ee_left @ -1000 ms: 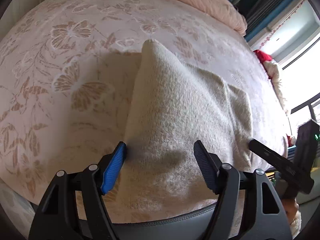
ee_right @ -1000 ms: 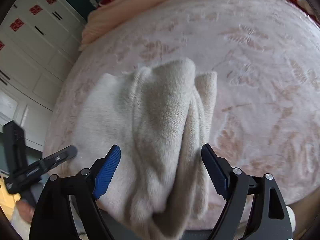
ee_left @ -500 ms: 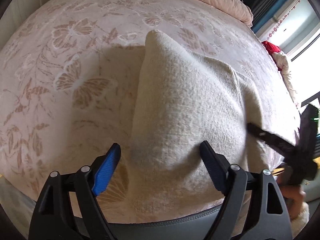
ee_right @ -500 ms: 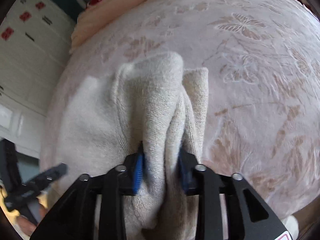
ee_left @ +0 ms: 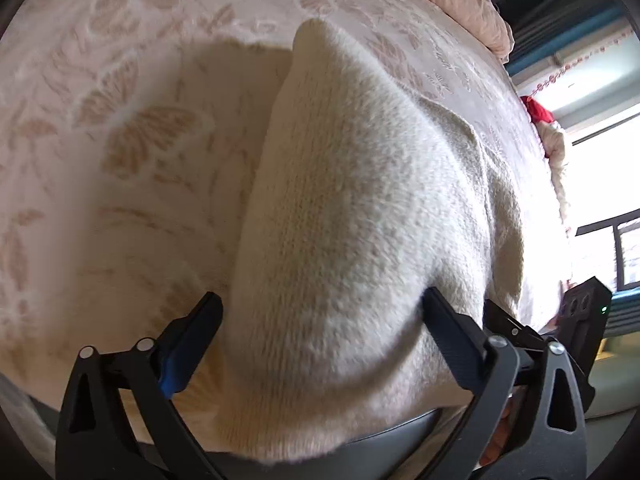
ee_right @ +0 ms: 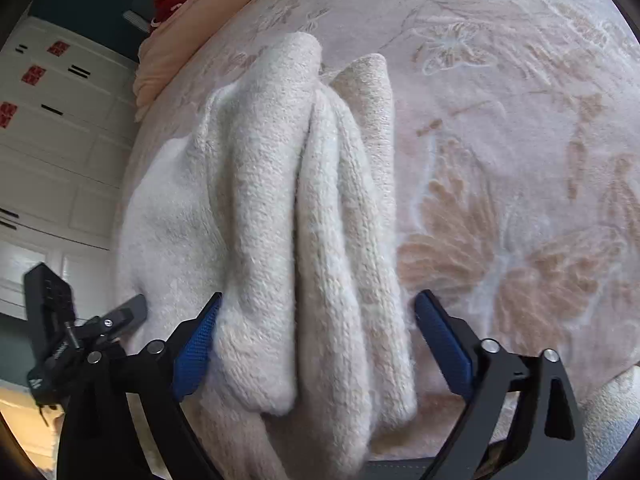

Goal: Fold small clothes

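A cream knitted garment [ee_left: 352, 240] lies on the pink butterfly-patterned bedspread [ee_left: 120, 140], bunched into long folds in the right wrist view [ee_right: 288, 220]. My left gripper [ee_left: 320, 332] is open, its fingers standing on either side of the garment's near end. My right gripper [ee_right: 316, 332] is open too, its blue pads apart on either side of the folded ridges. Each gripper shows at the edge of the other's view: the right one [ee_left: 576, 320], the left one [ee_right: 80, 332].
A peach duvet [ee_left: 460, 4] lies rolled at the bed's far end. A red and white soft toy [ee_left: 548, 128] sits by the bright window. White cupboards [ee_right: 48, 152] stand beside the bed. The bed's near edge runs just under both grippers.
My right gripper was open, shut on the garment's folds half a second ago, and is open again now. My left gripper stayed open and moved closer over the garment.
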